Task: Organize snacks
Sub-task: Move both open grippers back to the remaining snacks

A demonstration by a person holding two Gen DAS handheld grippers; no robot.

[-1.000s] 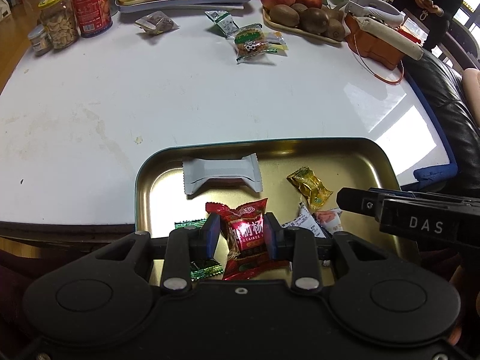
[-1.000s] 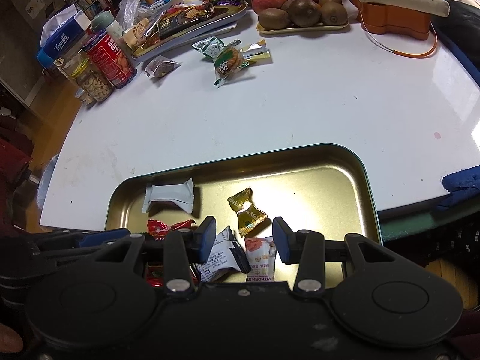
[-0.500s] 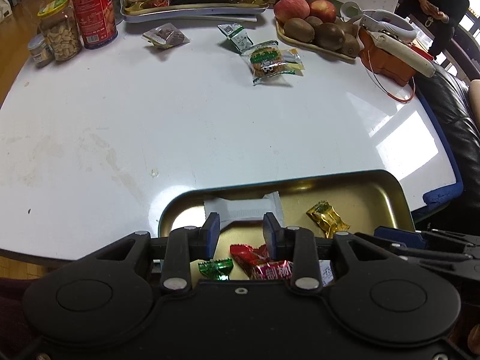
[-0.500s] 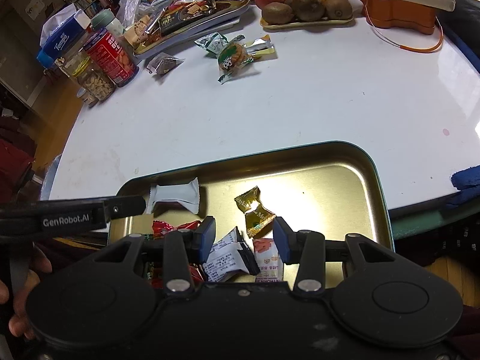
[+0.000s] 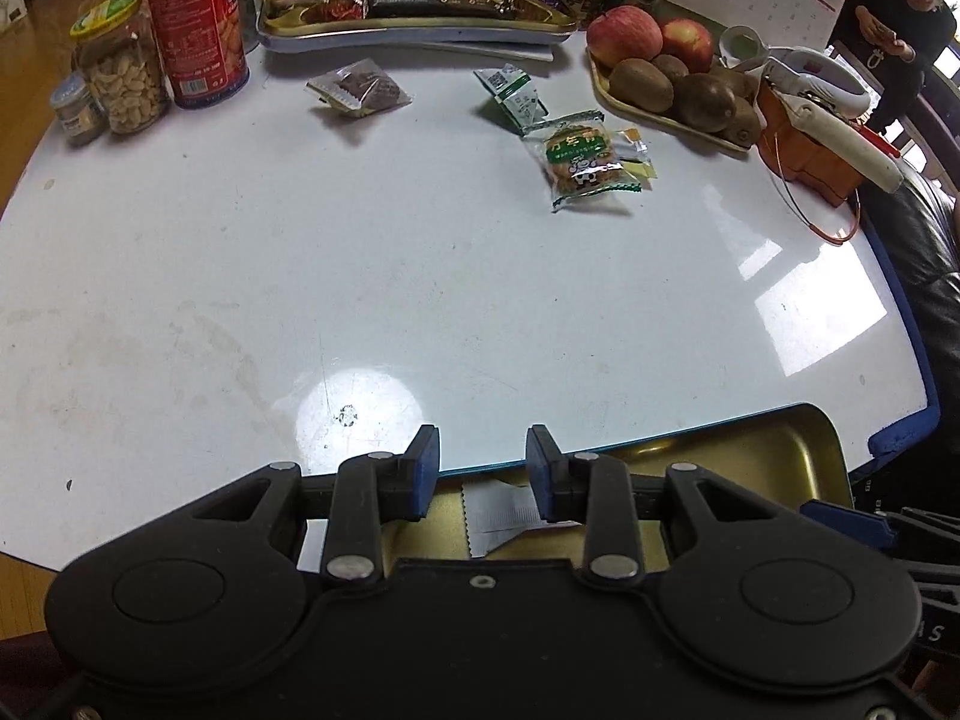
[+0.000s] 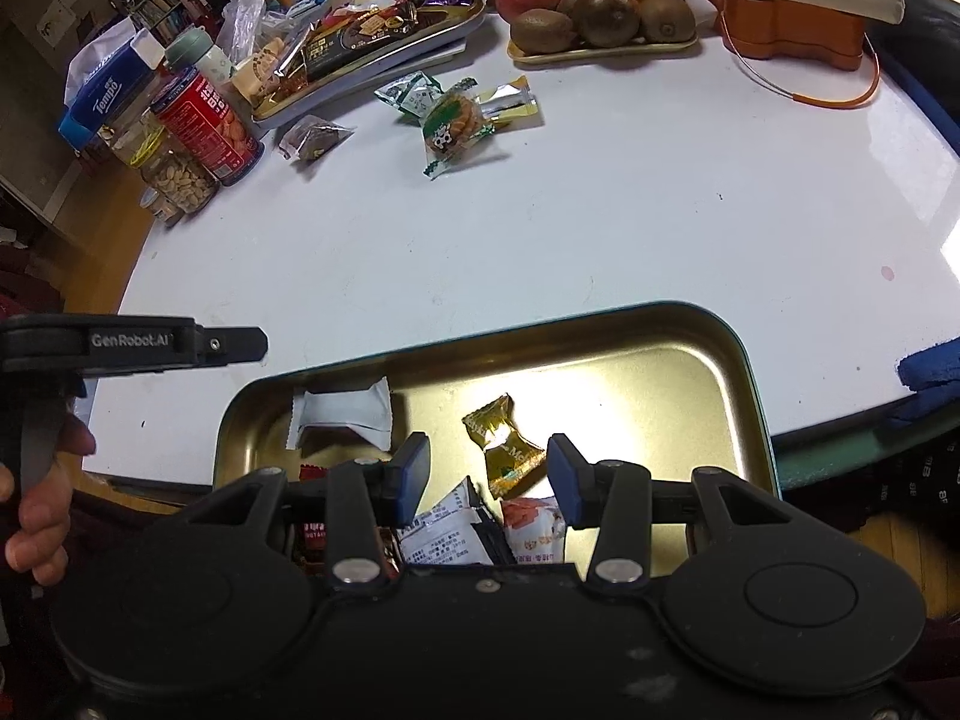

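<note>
A gold metal tray sits at the table's near edge and also shows in the left wrist view. It holds a white packet, a gold candy, a white printed packet, an orange-white packet and a red packet. My right gripper is open and empty above the tray's near part. My left gripper is open and empty over the tray's far rim, with the white packet below it. Loose snacks lie far off: a cookie packet, a green-white packet, a brown packet.
At the back stand a full snack tray, a red can, a nut jar, a fruit plate and an orange holder. A dark sofa is at the right. A person sits far right.
My left gripper has let go of the red packet, which now lies in the tray. It has lifted and pulled away toward the tray's far rim. My right gripper has barely moved.
</note>
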